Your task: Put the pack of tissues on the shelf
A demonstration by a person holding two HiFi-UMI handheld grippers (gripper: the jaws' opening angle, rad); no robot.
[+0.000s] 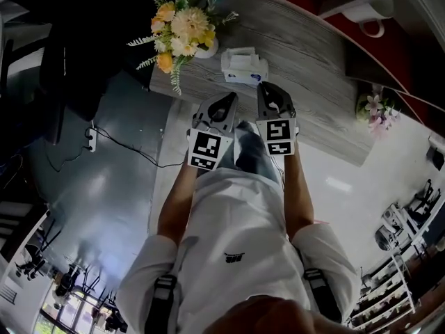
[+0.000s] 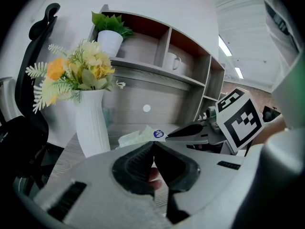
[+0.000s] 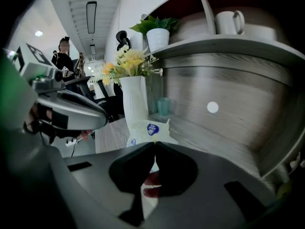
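The pack of tissues (image 1: 245, 67) is white with a blue label and lies on the grey wooden desk (image 1: 320, 82), just right of the flower vase. My left gripper (image 1: 226, 101) and right gripper (image 1: 267, 90) hover side by side just short of it, both shut with nothing held. In the left gripper view the pack (image 2: 139, 136) peeks over the closed jaw tips of the left gripper (image 2: 153, 145). In the right gripper view the pack (image 3: 148, 130) sits just past the right gripper (image 3: 155, 145). The shelf (image 2: 157, 76) runs above the desk.
A white vase of yellow flowers (image 1: 182, 28) stands left of the pack. On the shelf (image 3: 228, 46) sit a potted plant (image 2: 110, 38) and a white mug (image 3: 229, 21). A dark office chair (image 1: 76, 40) is at the left, and a cable and socket (image 1: 91, 139) lie on the floor.
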